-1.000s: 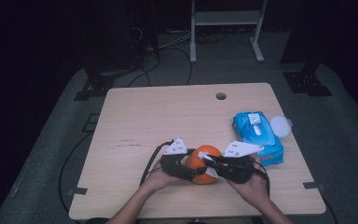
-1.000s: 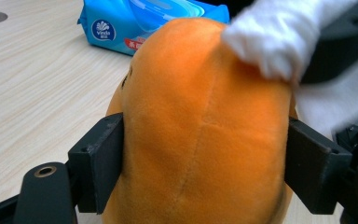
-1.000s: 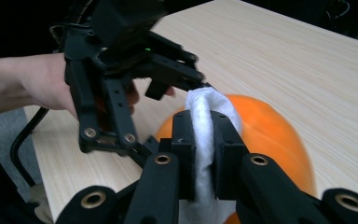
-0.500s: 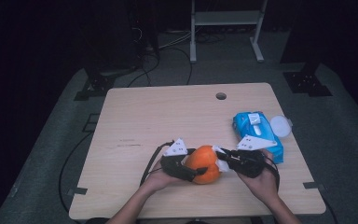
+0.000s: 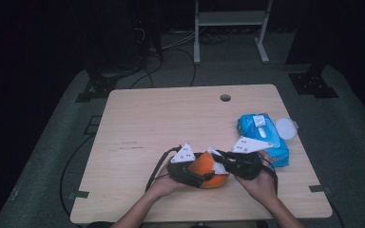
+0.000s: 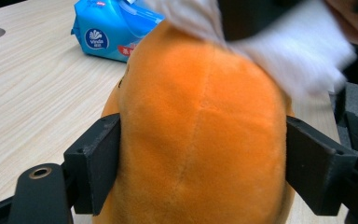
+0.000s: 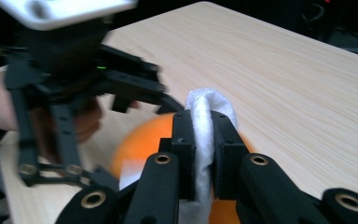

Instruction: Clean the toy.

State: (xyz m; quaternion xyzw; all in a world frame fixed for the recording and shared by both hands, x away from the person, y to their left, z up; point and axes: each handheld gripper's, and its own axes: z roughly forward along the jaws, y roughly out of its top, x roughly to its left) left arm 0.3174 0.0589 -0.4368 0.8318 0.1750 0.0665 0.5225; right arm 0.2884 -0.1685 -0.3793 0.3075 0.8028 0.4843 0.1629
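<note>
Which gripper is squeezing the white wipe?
The right gripper: it pinches the white wipe. The left gripper clamps the orange plush toy instead.

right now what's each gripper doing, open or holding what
Left gripper: fingers closed on the orange plush toy, just eased a little wider.
Right gripper: shut on the white wipe, against the toy's top.

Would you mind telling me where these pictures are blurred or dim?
High view: dim, dark around the table. Left gripper view: the orange plush toy is sharp, the white wipe smeared. Right gripper view: the left gripper and hand blurred, the right gripper sharp.
</note>
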